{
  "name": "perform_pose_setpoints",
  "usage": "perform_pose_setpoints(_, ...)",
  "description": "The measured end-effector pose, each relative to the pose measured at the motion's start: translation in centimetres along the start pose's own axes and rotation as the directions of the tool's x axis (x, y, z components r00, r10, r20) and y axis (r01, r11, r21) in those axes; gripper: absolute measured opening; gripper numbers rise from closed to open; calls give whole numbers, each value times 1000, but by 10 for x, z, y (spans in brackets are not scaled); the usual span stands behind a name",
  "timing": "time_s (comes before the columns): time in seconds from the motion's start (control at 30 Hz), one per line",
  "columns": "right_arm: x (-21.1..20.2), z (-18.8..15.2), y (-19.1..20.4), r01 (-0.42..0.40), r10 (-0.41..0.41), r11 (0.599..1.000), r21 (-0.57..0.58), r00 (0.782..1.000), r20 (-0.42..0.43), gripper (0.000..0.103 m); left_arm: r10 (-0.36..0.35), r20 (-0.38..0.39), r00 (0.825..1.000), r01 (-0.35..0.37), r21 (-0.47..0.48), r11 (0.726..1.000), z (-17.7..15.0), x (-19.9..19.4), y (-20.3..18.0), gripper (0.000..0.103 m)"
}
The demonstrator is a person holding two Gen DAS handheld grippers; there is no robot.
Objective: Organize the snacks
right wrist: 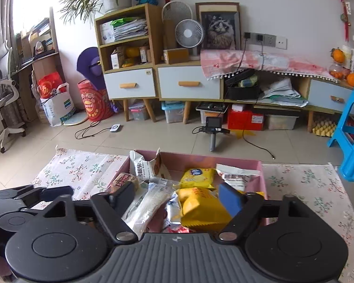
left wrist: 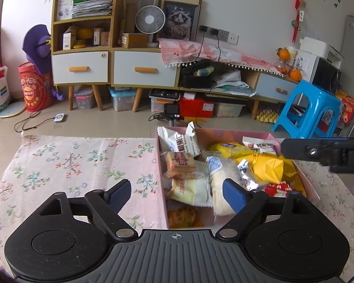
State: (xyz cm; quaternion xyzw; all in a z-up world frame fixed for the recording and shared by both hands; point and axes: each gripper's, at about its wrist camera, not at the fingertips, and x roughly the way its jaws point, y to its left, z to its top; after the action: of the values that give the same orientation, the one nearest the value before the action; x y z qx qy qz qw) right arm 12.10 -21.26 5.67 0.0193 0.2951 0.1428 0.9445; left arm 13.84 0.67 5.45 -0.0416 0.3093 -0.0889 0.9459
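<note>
Snacks fill a pink box [left wrist: 161, 179] on the floral-clothed worktop [left wrist: 77, 165], jumbled and apparently unsorted; none lie outside it. Left tool [left wrist: 177, 194] and right tool [right wrist: 177, 197] hover above, both spread wide, holding nothing.

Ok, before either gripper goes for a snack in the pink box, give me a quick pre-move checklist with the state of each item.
1. Left gripper open and empty: ok.
2. Right gripper open and empty: ok.
3. Pink box sits flat on the floral cloth: ok.
4. Snacks reachable from above, yellow bag and long white packet on top: ok.
5. Left gripper lined up inside the box: not ok, it straddles the box's left wall.
6. What lies under the pile: cannot tell.
</note>
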Motion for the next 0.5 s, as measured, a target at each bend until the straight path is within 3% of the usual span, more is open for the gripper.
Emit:
perform_pose_setpoints(0.27,-23,-21,-19,41,-41,997,71,999,-4,87,15,-40,999,-15,12,1000,-18,-24,4,94)
perform_pose_setpoints(0.5,-47,-47,-20,78,-76,993,88,997,-23,90,38,-88,995,-39,-11,999,-44,-48,8,96)
